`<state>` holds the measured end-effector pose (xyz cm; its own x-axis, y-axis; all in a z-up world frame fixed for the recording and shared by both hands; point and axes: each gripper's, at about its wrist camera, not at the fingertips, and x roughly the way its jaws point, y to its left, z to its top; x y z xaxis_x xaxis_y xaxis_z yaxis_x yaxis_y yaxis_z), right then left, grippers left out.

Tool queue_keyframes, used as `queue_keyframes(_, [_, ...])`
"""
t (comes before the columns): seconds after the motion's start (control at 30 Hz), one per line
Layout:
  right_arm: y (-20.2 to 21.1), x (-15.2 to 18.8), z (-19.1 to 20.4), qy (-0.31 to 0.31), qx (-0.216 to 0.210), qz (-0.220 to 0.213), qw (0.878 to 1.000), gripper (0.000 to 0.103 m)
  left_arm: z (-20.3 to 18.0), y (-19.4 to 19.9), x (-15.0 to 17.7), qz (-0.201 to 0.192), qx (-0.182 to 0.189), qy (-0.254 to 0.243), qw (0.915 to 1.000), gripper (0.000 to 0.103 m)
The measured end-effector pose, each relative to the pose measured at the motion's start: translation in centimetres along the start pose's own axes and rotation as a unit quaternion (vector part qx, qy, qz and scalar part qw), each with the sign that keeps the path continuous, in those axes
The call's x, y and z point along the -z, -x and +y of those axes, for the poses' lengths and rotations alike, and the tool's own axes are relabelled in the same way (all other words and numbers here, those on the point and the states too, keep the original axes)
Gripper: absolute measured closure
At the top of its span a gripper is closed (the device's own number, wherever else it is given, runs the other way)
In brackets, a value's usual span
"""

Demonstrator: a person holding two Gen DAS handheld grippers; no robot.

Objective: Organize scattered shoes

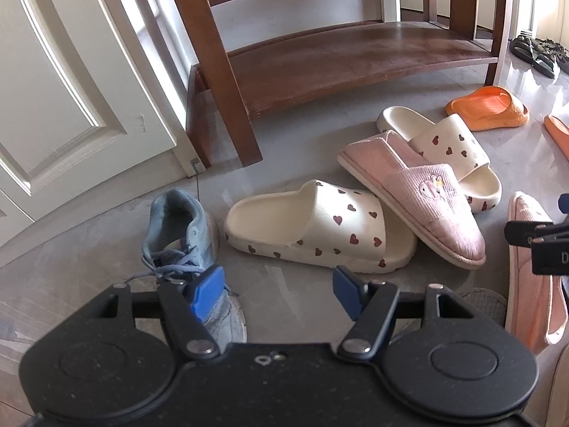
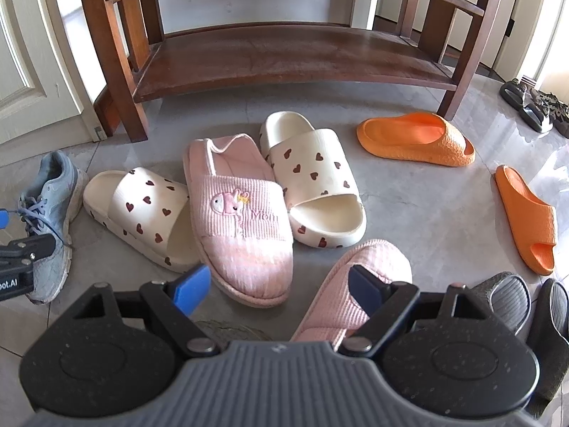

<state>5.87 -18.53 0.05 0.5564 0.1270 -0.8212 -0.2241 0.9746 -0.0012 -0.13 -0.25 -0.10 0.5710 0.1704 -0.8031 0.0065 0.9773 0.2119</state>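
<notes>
While the right wrist view takes in both orange slides (image 2: 419,140) and dark sandals (image 2: 512,306), the left crops them. Shoe rack (image 2: 284,60) shelves bare; shoes scattered on floor (image 2: 426,213). Left gripper (image 1: 277,290) tilts down beside blue sneaker (image 1: 177,235), jaws apart, holding nothing; right gripper (image 2: 281,290) likewise wide.

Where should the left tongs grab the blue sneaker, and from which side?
Take the blue sneaker by its padded heel collar, coming down from above. It stands upright on the floor with the mouth open upward, so one pad can probably slip inside and one outside. The left tongs are open, close beside its laces.
</notes>
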Motion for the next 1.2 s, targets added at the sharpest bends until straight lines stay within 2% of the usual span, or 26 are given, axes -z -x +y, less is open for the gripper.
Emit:
queue_keyframes(0.07, [0.1, -0.1, -1.5, 0.0, -0.001, 0.001, 1.0, 0.016, 0.4, 0.2, 0.3, -0.001, -0.002, 0.001, 1.0, 0.035])
queue_keyframes(0.17, [0.0, -0.2, -1.6, 0.002, 0.003, 0.003, 1.0, 0.016, 0.4, 0.1, 0.3, 0.003, -0.006, -0.001, 1.0, 0.035])
queue_keyframes(0.73, [-0.5, -0.6, 1.4, 0.003, 0.01, -0.004, 1.0, 0.016, 1.0, 0.3, 0.9, 0.009, -0.004, -0.014, 0.9998, 0.035])
queue_keyframes(1.0, [-1.0, -0.4, 2.1, 0.006, 0.006, 0.004, 1.0, 0.016, 1.1, 0.5, 1.1, 0.02, -0.036, -0.026, 0.9988, 0.035])
queue_keyframes(1.2, [-1.2, -0.2, 3.0, 0.02, 0.004, 0.007, 1.0, 0.016, 1.6, 0.4, 1.0, 0.032, -0.037, -0.018, 0.9986, 0.035])
